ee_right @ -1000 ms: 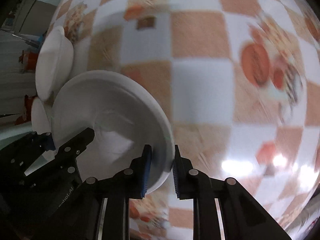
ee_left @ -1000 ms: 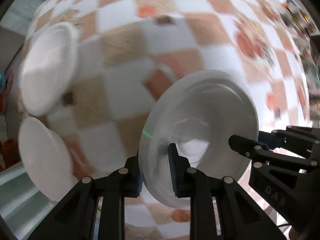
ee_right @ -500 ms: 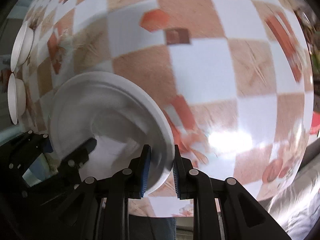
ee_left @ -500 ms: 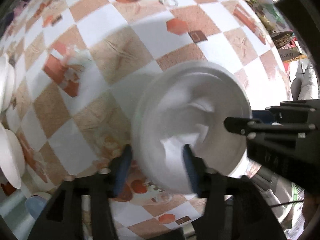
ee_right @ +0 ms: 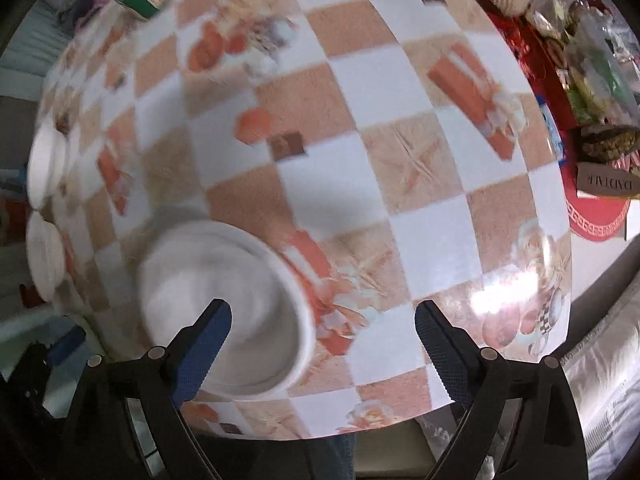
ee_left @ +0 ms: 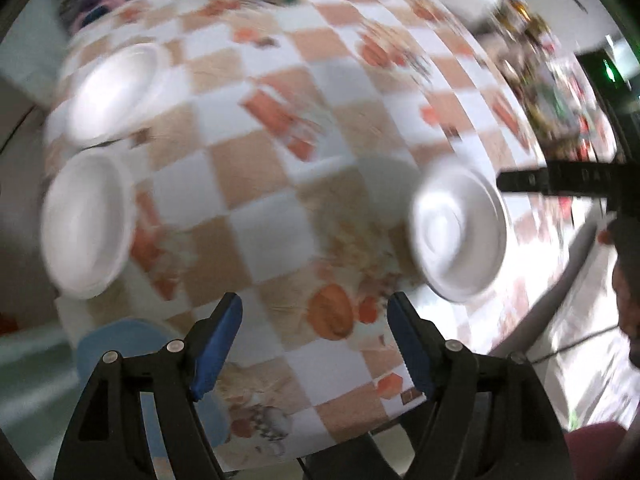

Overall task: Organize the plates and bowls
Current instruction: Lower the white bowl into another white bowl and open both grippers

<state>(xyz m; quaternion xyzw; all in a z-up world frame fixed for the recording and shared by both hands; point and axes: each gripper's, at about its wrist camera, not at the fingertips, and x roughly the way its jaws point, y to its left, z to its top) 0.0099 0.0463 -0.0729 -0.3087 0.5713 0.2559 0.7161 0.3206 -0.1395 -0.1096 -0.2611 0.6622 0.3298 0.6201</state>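
The checked table (ee_right: pixel 400 92) is holding a white plate (ee_right: pixel 224 308) near its edge. Both claws, the left gripper (ee_left: pixel 316 340) and the right gripper (ee_right: pixel 320 344), are opening, holding nothing. A bump could be knocking the plate off.

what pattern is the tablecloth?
Tablecloth: white and tan-orange checks with printed orange seaside motifs. Sharpest in the right wrist view.

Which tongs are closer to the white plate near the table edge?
Right. The right tongs hang just above the plate, one finger over it. The left tongs have backed off to its side, jaws opening, nothing between.
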